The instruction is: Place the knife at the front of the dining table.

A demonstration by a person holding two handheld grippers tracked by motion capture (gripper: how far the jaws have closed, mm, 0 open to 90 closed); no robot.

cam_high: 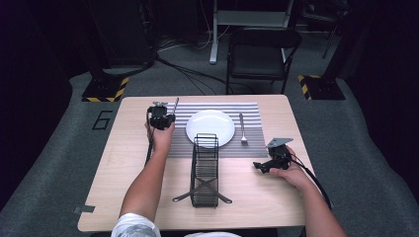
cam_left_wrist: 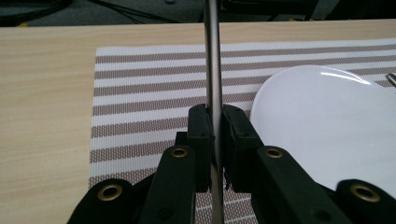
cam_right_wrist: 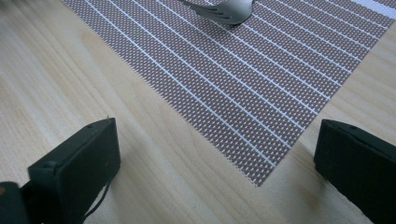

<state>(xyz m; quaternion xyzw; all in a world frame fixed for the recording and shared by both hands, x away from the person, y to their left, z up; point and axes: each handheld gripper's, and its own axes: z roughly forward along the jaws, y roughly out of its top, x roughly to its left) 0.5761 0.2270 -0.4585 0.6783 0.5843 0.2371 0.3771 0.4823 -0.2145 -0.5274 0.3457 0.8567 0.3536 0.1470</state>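
While left gripper (cam_left_wrist: 215, 140) pinches thin metal utensil handle (cam_left_wrist: 214, 70) over striped placemat (cam_left_wrist: 140, 93), left of white plate (cam_left_wrist: 327, 126), we see right gripper (cam_right_wrist: 215, 154) spread wide, resting on light wood table (cam_high: 123, 197) near mat's right corner. Fork (cam_high: 242, 129) right of plate. Black wire rack (cam_high: 205, 170) near centre. Dark room, grey carpet, black chair (cam_high: 262, 54) beyond far edge.

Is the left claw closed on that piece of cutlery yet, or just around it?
Closed on it. In the left gripper view, the left claw has both pads pressed against the thin metal utensil, which runs straight up between them, above the striped placemat.
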